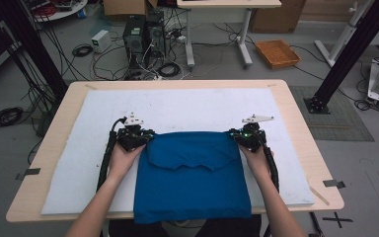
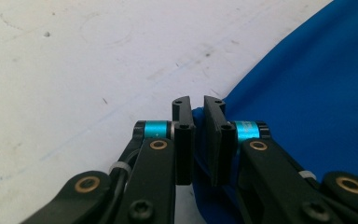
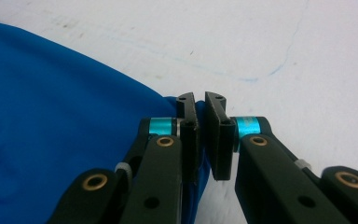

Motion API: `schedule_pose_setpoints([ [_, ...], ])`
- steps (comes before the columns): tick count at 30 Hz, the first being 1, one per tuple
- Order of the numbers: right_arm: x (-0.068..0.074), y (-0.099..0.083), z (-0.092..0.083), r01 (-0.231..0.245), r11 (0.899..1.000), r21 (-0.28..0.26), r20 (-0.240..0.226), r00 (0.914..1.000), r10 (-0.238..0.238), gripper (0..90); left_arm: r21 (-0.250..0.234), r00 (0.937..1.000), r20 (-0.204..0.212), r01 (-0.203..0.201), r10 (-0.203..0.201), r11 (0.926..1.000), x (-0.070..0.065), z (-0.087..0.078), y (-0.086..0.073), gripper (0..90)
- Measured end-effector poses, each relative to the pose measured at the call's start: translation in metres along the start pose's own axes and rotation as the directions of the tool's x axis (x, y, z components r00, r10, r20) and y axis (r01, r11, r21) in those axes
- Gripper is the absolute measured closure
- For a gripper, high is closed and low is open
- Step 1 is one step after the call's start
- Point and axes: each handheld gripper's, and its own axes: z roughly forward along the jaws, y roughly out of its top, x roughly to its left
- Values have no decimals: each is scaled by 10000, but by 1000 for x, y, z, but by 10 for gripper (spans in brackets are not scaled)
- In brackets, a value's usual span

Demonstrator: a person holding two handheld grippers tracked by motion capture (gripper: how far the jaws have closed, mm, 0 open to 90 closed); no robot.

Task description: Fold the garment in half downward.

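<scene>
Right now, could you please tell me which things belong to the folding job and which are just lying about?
In use: folded blue cloth; left tool and right tool, both clamped on it; white mat.
Lying about: orange tray; black computer tower; floor cables.

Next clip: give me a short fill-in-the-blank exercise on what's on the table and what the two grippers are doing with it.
1. The cloth on the white mat is ____ in colour.
2. The left gripper has its jaws shut on an edge of the ____.
3. The right gripper grips the cloth at the cloth's ____ far corner, as the high view shows.
4. The near edge of the cloth hangs over the ____ edge of the table.

Missing words: blue; cloth; right; near
</scene>
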Motion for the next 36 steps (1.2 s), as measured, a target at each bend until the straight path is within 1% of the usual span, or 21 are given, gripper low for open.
schedule_pose_setpoints([
  [2,-2,2,3,-48,9999,-125,61,10000,48,847,112,10000,21,55,-55,9999,4,5,3,827],
  [3,-4,3,5,-57,10000,-57,74,10000,58,847,112,10000,-17,42,-42,9999,5,8,4,826],
  [5,-5,5,9,-62,10000,-27,138,9999,62,847,191,10000,-57,-76,77,9998,8,11,6,826],
  [7,-7,5,11,-111,9999,-63,159,9998,112,847,105,9997,-157,-208,210,9997,8,13,8,826],
  [8,-7,6,11,-137,9999,-69,182,9997,138,847,39,9996,-181,-205,206,9998,8,14,7,826],
  [12,-8,7,14,-117,9999,-35,227,9997,118,847,170,9997,-169,-155,158,9997,10,15,6,825],
  [16,-7,8,15,29,10000,-18,296,9996,-29,843,78,9996,-215,-161,163,9998,9,15,6,820],
  [23,-6,9,16,71,10000,-2,390,9992,-71,843,-20,9994,-322,-159,158,9999,12,17,6,823],
  [26,-6,10,17,111,9999,-14,411,9991,-110,842,39,9993,-368,-76,77,10000,12,17,6,823],
  [27,-6,10,18,138,9999,-21,394,9991,-137,835,62,9993,-352,-111,113,9999,12,17,6,820],
  [28,-5,10,18,130,9999,-5,426,9990,-130,815,16,9989,-449,-108,109,9999,11,16,6,807],
  [29,-5,10,18,132,9999,-2,457,9989,-132,800,22,9977,-671,-136,137,9999,11,15,8,758],
  [30,-5,10,17,166,9999,-11,486,9987,-166,780,-30,9965,-840,2,-4,10000,10,13,8,668],
  [31,-5,10,15,125,9999,-52,513,9986,-122,757,-66,9964,-832,131,-136,9999,11,9,9,609],
  [33,-5,9,10,89,9996,-269,541,9985,-74,741,-284,9963,-765,382,-403,9989,11,1,9,576],
  [36,-3,6,-2,10,9986,-535,525,9986,18,690,-514,9965,-582,573,-603,9970,9,-16,7,544],
])
